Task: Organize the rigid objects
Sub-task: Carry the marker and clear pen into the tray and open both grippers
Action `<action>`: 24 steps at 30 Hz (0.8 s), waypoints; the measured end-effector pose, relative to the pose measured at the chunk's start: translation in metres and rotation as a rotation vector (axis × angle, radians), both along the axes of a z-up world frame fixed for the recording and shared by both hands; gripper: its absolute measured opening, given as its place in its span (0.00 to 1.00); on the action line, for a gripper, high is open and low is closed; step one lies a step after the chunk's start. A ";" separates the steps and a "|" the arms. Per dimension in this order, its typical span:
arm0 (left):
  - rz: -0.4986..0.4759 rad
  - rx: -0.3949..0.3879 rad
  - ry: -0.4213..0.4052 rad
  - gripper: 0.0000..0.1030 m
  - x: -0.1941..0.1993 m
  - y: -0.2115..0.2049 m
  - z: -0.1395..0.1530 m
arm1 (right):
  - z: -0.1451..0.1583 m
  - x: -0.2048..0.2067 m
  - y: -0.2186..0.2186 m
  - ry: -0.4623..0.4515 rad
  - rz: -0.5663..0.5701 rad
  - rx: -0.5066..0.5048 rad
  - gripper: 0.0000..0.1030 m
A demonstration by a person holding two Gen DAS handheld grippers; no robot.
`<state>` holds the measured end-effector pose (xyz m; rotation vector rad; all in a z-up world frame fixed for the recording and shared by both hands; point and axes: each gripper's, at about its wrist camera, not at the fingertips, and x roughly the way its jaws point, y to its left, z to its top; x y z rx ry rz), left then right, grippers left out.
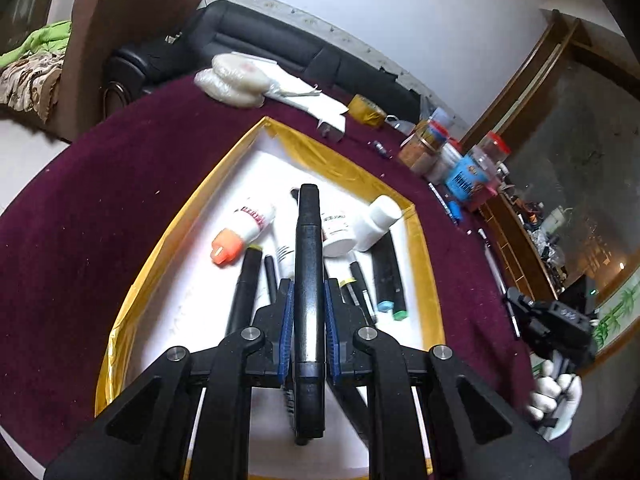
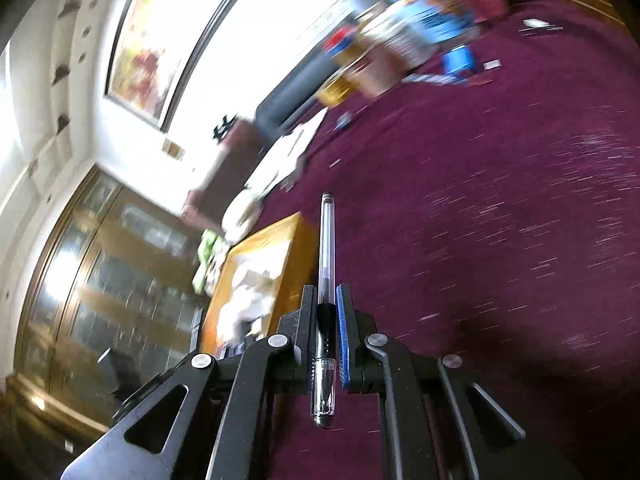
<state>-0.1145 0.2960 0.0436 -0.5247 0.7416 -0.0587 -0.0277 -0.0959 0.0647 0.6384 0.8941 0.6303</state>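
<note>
My left gripper [image 1: 307,286] is shut on a thick black marker [image 1: 308,264] and holds it above a white tray with a yellow taped rim [image 1: 224,160]. In the tray lie several markers [image 1: 386,276], a glue bottle with an orange cap [image 1: 244,230] and white bottles [image 1: 378,222]. My right gripper [image 2: 325,294] is shut on a clear pen with a black grip [image 2: 326,264], above the maroon tablecloth [image 2: 500,220]. The tray [image 2: 260,264] shows blurred to its left. The right gripper also shows in the left wrist view [image 1: 550,324], at the right.
On the maroon table beyond the tray lie plastic-wrapped white discs [image 1: 236,76], paper [image 1: 312,98], a tape roll [image 1: 364,110], jars and a blue packet [image 1: 466,178], and loose pens [image 1: 494,264]. A black sofa [image 1: 280,48] stands behind. The right wrist view is motion-blurred.
</note>
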 end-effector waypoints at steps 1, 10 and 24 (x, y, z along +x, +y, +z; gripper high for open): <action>-0.005 0.005 0.011 0.12 0.005 -0.001 -0.003 | 0.001 0.000 0.012 0.001 0.024 -0.003 0.08; -0.029 0.021 0.068 0.12 0.017 0.011 -0.011 | -0.007 0.006 0.122 0.050 0.220 -0.058 0.08; -0.019 -0.112 0.139 0.19 0.057 0.038 -0.021 | -0.028 -0.001 0.201 0.115 0.384 -0.167 0.09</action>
